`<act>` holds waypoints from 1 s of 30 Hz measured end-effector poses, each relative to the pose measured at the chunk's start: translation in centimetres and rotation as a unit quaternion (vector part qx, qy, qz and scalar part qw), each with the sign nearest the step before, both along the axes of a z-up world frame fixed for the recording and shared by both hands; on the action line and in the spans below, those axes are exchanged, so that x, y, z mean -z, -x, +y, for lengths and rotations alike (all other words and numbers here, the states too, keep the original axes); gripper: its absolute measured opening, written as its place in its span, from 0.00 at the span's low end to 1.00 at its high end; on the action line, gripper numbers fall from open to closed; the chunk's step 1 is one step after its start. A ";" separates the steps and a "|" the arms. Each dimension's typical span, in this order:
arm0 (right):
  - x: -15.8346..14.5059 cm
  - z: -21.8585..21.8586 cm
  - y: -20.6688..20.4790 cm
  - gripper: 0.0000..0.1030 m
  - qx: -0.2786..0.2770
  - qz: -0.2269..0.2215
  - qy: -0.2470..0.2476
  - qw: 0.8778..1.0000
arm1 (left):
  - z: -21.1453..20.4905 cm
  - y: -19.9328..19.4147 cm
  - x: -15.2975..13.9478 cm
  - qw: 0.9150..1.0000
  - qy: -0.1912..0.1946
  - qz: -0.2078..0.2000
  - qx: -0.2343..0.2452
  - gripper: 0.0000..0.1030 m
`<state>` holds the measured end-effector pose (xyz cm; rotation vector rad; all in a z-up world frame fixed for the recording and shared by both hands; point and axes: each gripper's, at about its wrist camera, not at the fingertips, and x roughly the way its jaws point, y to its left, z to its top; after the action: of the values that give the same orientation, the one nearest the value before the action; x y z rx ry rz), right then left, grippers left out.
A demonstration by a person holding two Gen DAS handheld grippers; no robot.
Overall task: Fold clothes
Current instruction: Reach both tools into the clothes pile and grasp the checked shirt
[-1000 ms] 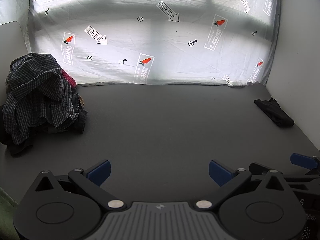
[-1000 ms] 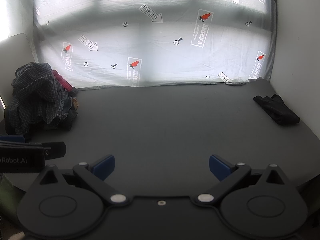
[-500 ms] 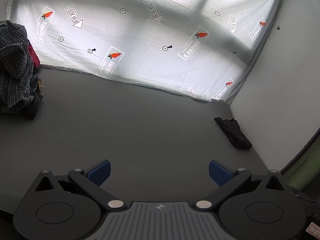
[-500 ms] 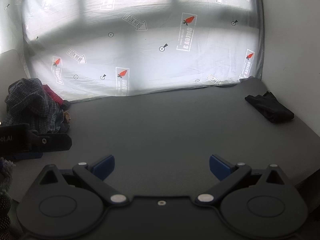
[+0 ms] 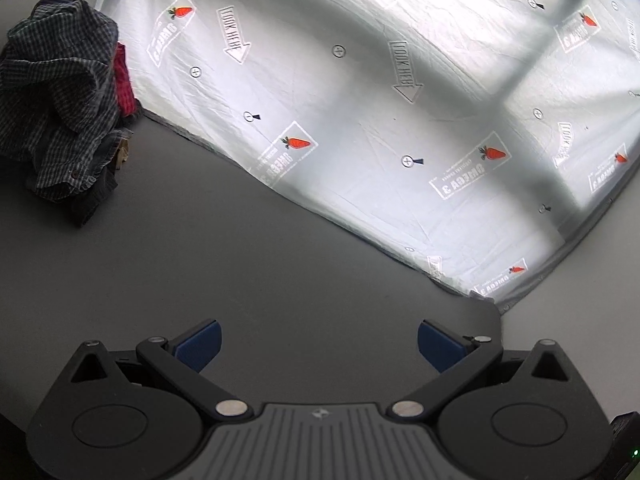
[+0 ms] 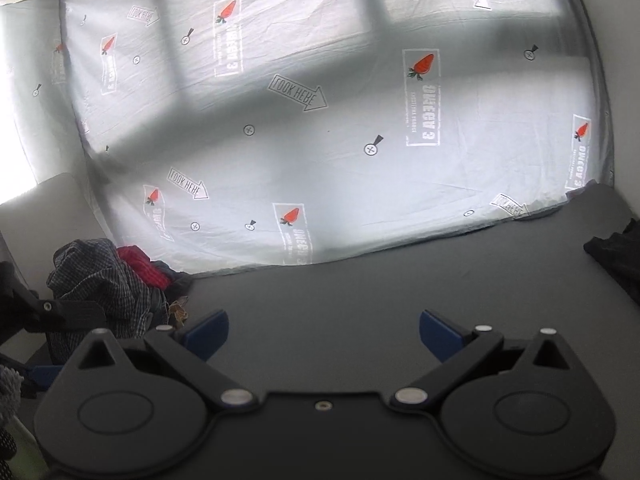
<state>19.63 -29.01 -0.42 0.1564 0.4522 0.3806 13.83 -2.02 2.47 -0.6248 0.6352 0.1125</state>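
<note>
- Clothes pile [image 5: 60,100] is found unfolded at the table's [image 5: 240,272] left end.
- Left gripper [image 5: 318,344] and right gripper [image 6: 324,336] are spread, empty.
- One top garment should be pinched alone.

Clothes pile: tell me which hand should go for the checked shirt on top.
Left, probably. The left tongs are open with the checked shirt on the clothes pile close on their left. The right tongs, also open, see the left gripper between them and the pile.
</note>
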 end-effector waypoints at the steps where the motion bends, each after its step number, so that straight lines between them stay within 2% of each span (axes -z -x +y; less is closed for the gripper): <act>1: 0.4 1.0 -1.3 1.00 -0.014 0.002 0.018 1.000 | 0.9 -0.1 0.1 1.000 -0.001 0.007 -0.025 1.00; 4: 0.8 5.0 -4.3 0.99 -0.043 -0.005 0.075 0.996 | 4.1 0.2 0.5 0.996 -0.002 0.027 -0.085 1.00; 7: 1.0 9.7 -6.0 0.99 -0.081 -0.056 0.116 0.988 | 7.8 0.6 1.2 0.990 -0.024 0.049 -0.131 1.00; 10: 1.6 15.9 -7.2 0.97 -0.111 -0.108 0.175 0.972 | 12.4 0.3 2.2 0.983 -0.060 0.060 -0.165 1.00; 13: 2.0 23.4 -8.1 0.95 -0.133 -0.162 0.231 0.950 | 17.5 -0.6 3.1 0.975 -0.091 0.067 -0.189 1.00; 16: 2.0 30.5 -8.7 0.95 -0.171 -0.212 0.255 0.928 | 23.1 -1.5 3.8 0.968 -0.113 0.070 -0.215 1.00; 20: 2.7 40.6 -9.6 0.95 -0.229 -0.292 0.298 0.880 | 30.1 -2.4 4.5 0.960 -0.119 0.064 -0.246 1.00; 22: 3.7 45.8 -10.0 0.94 -0.263 -0.338 0.328 0.842 | 33.0 -2.7 5.0 0.956 -0.119 0.062 -0.261 1.00; 25: 5.9 51.8 -10.8 0.86 -0.299 -0.388 0.369 0.790 | 36.5 -3.3 5.6 0.947 -0.129 0.067 -0.287 1.00; 27: 7.7 55.4 -11.7 0.83 -0.310 -0.408 0.394 0.763 | 38.2 -3.6 6.0 0.940 -0.138 0.071 -0.304 1.00; 28: 8.6 57.0 -12.3 0.78 -0.315 -0.412 0.407 0.752 | 38.9 -3.7 6.2 0.937 -0.140 0.073 -0.311 1.00; 30: 10.1 59.5 -13.7 0.38 -0.323 -0.405 0.440 0.733 | 40.0 -4.1 6.5 0.933 -0.136 0.082 -0.324 1.00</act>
<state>33.34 30.51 -10.57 -1.1114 -0.2514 0.8242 17.91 38.01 -4.08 -0.5372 0.5395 0.8660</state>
